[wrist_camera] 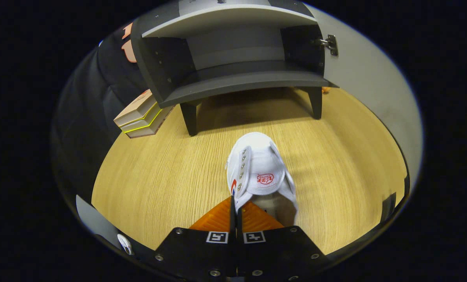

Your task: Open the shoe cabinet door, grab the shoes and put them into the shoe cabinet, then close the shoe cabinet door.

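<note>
**Shoe gripped, cabinet open, placing and closing still to do**

The fingers (236, 211) are drawn together on the side wall of a white canvas shoe with metal eyelets and a red mark on its tongue (258, 172). A thin strip of the shoe's collar sits pinched between them, and the rest of the shoe reaches forward just ahead of the fingertips, toe pointing away. Whether the shoe is lifted clear of the pale wood-grain tabletop (159, 188) or resting its sole on it cannot be told from this angle, though a soft shadow falls beside it.

Beyond the shoe, across an open stretch of tabletop, stands the dark grey shoe cabinet on short legs (233, 66). Its front is open, and the lower shelf looks bare as far as can be seen. Its pale grey door (370, 86) is swung wide to the right of the opening, with a metal hinge (330, 44) showing at the edge where it joins the cabinet. Left of the cabinet, beyond the fingers, lies a small stack of flat boxes with a yellow edge (141, 115).

By my reading, the door-opening step is done and the grab is made. What remains is to carry the shoe forward onto the shelf, let it go, and swing the door closed. Behind and left of the fingers a small white form (124, 243) may be a second shoe, but it is too small to tell.
</note>
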Tool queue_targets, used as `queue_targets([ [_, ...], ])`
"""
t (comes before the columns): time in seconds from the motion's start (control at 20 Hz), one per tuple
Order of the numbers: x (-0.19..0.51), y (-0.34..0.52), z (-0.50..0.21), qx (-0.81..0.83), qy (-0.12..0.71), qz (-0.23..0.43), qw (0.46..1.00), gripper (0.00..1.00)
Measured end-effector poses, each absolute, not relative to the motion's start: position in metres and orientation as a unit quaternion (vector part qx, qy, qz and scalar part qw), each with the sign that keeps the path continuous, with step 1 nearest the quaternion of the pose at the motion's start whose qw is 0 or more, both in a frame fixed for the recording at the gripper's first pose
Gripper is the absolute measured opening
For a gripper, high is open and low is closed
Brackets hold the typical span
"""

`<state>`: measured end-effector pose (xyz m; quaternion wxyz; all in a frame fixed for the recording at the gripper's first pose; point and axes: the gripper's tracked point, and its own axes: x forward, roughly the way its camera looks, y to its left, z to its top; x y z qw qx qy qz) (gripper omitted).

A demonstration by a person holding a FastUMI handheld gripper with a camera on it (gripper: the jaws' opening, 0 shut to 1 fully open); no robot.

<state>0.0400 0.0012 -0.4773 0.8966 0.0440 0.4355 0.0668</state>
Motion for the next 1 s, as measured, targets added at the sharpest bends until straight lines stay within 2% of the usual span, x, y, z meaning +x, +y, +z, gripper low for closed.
queue_targets([
  [0.2,0.043,0.0,-0.414,0.047,0.398,0.08,0.913,0.0],
  [0.6,0.075,0.008,-0.223,0.042,0.246,0.1,0.963,0.0],
  [0.8,0.108,0.012,-0.159,0.022,0.183,0.103,0.978,0.0],
  [1.0,0.165,0.013,-0.125,0.011,0.147,0.102,0.984,0.0],
])
